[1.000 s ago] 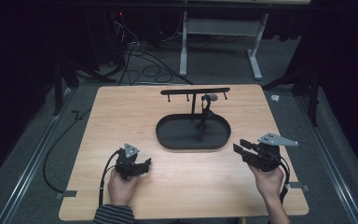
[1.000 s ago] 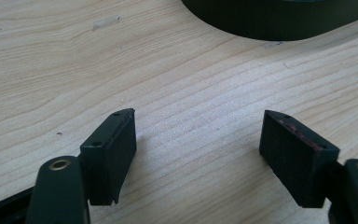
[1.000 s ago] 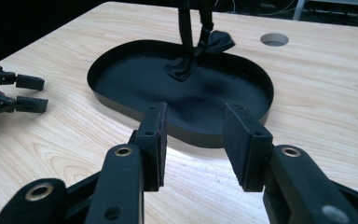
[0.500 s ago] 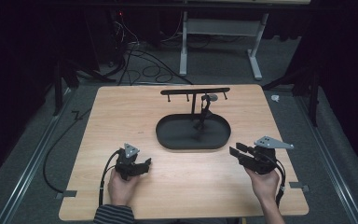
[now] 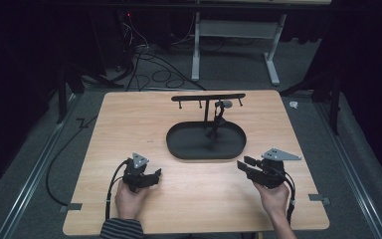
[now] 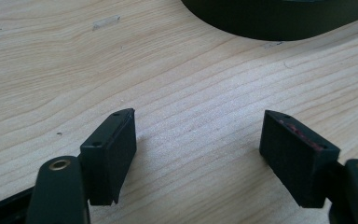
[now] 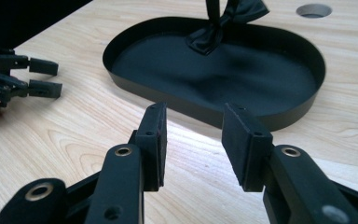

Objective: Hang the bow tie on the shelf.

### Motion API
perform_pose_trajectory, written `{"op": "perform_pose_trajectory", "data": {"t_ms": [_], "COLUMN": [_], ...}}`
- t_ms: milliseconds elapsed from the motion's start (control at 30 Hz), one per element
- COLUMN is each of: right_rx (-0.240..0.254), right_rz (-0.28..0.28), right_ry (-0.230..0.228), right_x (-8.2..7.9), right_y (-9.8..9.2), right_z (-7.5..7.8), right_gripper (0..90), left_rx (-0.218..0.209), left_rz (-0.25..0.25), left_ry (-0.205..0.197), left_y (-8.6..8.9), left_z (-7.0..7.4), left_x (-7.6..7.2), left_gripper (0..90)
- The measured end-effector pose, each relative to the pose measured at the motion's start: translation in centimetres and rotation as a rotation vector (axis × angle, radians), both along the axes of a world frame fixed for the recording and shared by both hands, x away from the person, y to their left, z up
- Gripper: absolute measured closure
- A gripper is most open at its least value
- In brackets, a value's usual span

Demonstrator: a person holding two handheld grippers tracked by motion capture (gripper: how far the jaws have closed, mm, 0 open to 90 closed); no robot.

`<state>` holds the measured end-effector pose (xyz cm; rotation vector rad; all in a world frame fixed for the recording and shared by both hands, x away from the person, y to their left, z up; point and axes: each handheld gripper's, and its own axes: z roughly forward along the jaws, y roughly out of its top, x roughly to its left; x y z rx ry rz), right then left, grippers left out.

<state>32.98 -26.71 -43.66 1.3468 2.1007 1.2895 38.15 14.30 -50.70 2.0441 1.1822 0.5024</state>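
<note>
We find the left gripper (image 5: 151,176) resting on the light wooden table (image 5: 129,114), jaws spread and empty. The right gripper (image 5: 245,166), jaws partly spread and empty, faces the black oval metal tray (image 5: 179,144) of the T-shaped stand; a dark ribbon-like piece (image 7: 223,25) hangs from its bar over the tray. We advise clearing the tray rim, then closing squarely on the hanging piece.

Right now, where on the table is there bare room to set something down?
Bare wood lies left of the black oval tray, right of it toward the table edge, and between the left gripper and right gripper. It is crowded at the middle back, where the stand rises from the tray.
</note>
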Motion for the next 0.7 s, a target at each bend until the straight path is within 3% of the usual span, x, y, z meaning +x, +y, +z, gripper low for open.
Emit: {"op": "perform_pose_trajectory", "data": {"t_ms": [700], "right_rx": [-0.058], "right_rz": [0.026], "right_ry": [0.055], "right_x": [0.6], "right_y": [1.8], "right_z": [-2.8], "right_gripper": [62.1], "left_rx": [0.000], "left_rz": [0.000], "left_ry": [0.000], "left_y": [0.0], "left_z": [0.0], "left_x": [0.0], "left_gripper": [27.6]}}
